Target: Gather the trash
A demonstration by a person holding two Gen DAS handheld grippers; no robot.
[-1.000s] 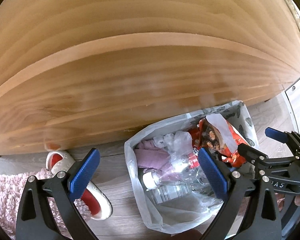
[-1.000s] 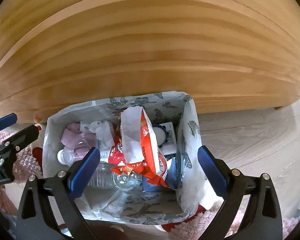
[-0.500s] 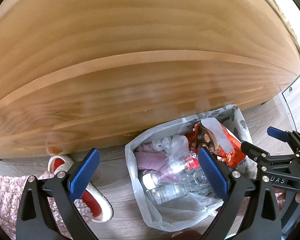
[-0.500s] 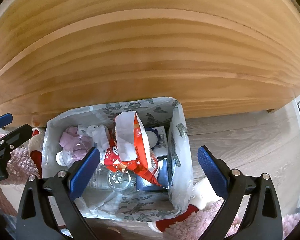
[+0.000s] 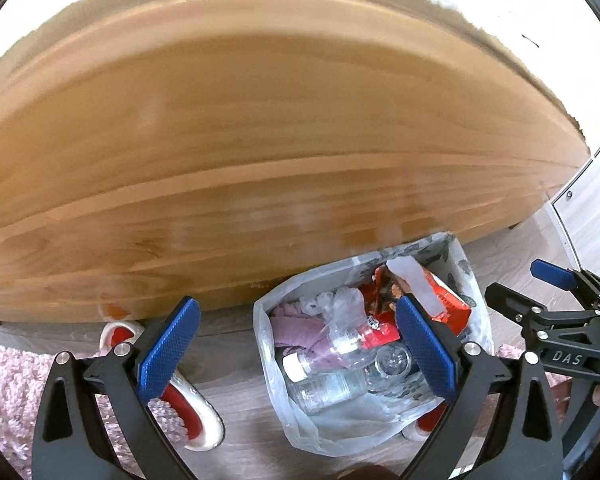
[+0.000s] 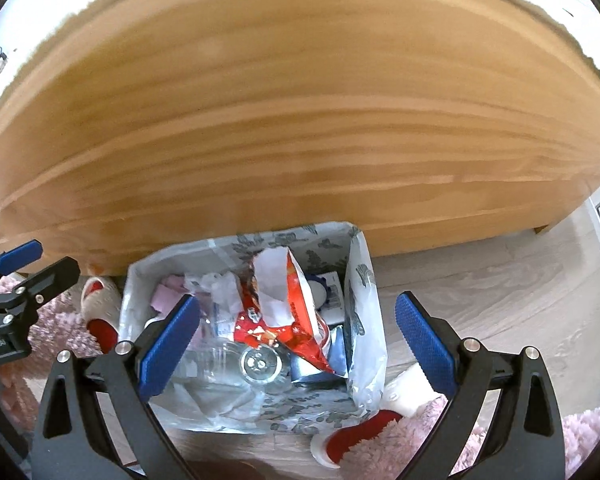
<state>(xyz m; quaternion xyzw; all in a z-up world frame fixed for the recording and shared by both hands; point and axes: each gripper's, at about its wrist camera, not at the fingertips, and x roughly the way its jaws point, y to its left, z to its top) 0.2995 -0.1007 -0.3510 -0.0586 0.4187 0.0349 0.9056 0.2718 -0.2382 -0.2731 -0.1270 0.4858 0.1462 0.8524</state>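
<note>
Both your claws, left gripper (image 5: 296, 348) and right gripper (image 6: 298, 344), are released and empty; at 6 o'clock, one trash bag (image 6: 360, 276) holds two clear bottles (image 5: 324, 384) and one red snack packet (image 6: 296, 300).

Bin (image 6: 358, 280) on floor (image 6: 500, 300), against tabletop (image 6: 300, 120) edge at 12 o'clock. In bin: bottles (image 5: 332, 380) at 7 o'clock, chip bag (image 6: 296, 312) centre, box (image 6: 334, 292) at 2 o'clock. Slipper (image 5: 196, 412) left of bin at 9 o'clock, on rug (image 5: 8, 392); second slipper (image 6: 340, 440) at 5 o'clock.
</note>
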